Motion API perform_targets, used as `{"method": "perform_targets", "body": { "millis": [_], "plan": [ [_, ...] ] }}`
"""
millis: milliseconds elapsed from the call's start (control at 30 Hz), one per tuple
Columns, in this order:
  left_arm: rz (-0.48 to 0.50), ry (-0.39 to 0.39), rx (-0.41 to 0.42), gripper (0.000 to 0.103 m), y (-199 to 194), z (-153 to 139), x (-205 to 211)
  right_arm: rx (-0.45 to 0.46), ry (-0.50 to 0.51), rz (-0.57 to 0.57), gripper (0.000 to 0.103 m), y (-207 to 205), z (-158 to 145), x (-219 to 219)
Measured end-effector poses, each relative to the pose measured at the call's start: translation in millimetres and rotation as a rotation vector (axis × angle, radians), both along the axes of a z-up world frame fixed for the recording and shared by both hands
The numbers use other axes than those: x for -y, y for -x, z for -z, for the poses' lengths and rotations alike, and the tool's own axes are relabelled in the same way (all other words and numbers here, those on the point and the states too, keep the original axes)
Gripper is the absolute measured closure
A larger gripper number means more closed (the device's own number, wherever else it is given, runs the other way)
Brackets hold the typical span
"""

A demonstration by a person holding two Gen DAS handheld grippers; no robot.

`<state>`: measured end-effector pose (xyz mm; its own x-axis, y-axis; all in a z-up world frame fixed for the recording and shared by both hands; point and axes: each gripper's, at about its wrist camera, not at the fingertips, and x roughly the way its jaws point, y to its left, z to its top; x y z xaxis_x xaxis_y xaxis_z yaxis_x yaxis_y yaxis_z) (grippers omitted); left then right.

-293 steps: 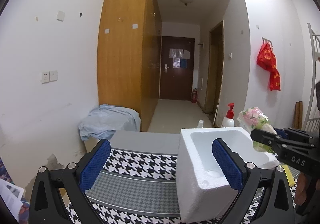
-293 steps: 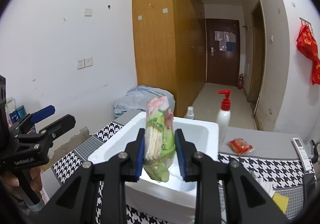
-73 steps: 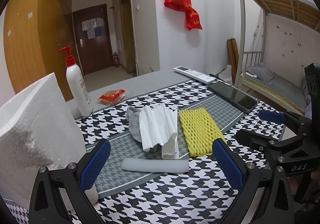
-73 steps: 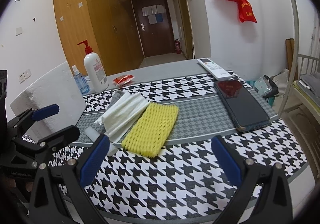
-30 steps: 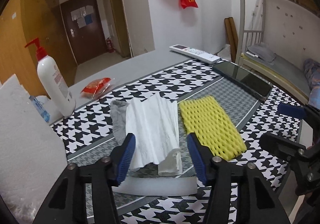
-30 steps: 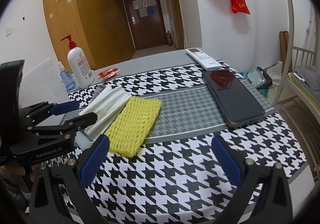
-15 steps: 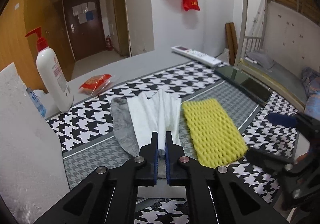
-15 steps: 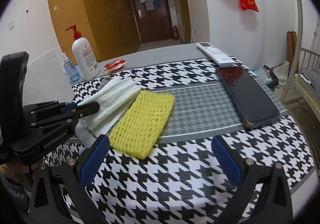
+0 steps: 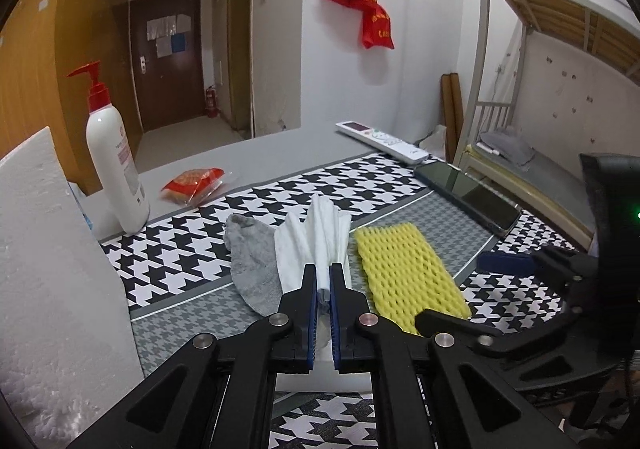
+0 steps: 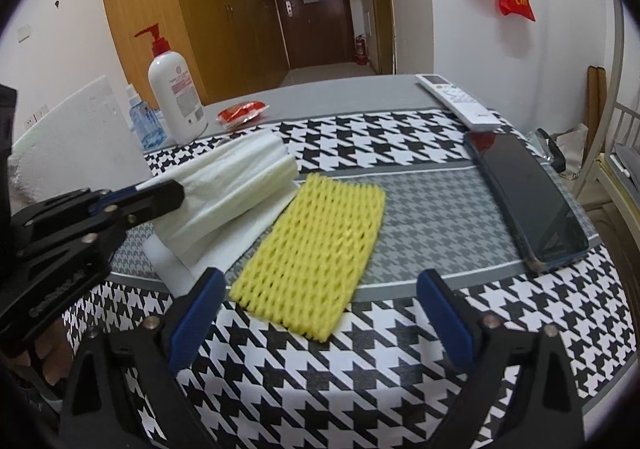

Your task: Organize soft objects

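The left hand-held gripper [image 9: 324, 285] has its blue-padded fingers pinched together on the near end of the white folded paper towel [image 9: 316, 237], which fans out ahead of it over the black-and-white houndstooth cloth that covers the surface [image 9: 360, 185]. Touching the towel on the left of that gripper lies a crumpled grey sock [image 9: 252, 261], and just to its right lies the flat yellow foam mesh sleeve [image 9: 404, 269]. In the right wrist view a white foam sheet [image 10: 224, 245] shows under the towel's near end. The right hand-held gripper [image 10: 316, 305] hangs with its fingers wide apart and nothing between them, low over the near edge of the cloth, with the yellow sleeve straight ahead of it. Far to the left of the left gripper stands the wall of a white polystyrene box [image 9: 52, 269], and ahead-left of it a white pump bottle with a red top [image 9: 114, 161] and a small red snack packet [image 9: 192, 179]. Ahead-right of the right gripper lie a dark phone [image 10: 528, 193] and, beyond it, a white remote control [image 10: 456, 99].
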<state>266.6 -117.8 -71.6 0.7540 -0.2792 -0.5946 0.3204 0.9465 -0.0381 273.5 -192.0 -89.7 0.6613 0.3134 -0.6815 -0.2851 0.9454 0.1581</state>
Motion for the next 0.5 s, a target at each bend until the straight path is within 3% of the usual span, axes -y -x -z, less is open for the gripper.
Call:
{"method": "perform_targets", "body": {
  "millis": [200, 367, 500],
  "plan": [
    [0.003, 0.054, 0.023, 0.097, 4.4, -3.1, -9.0, -0.029, 0.010, -0.007, 0.020, -6.2, 4.2, -7.2],
    [0.011, 0.041, 0.006, 0.097, 3.2, 0.9, -6.7, -0.055, 0.027, -0.015, 0.039, -9.8, 7.3, -12.9],
    [0.005, 0.035, 0.013, 0.097, 3.8, 0.6, -7.0, -0.073, 0.049, -0.023, 0.042, -11.2, 9.9, -16.9]
  ]
}}
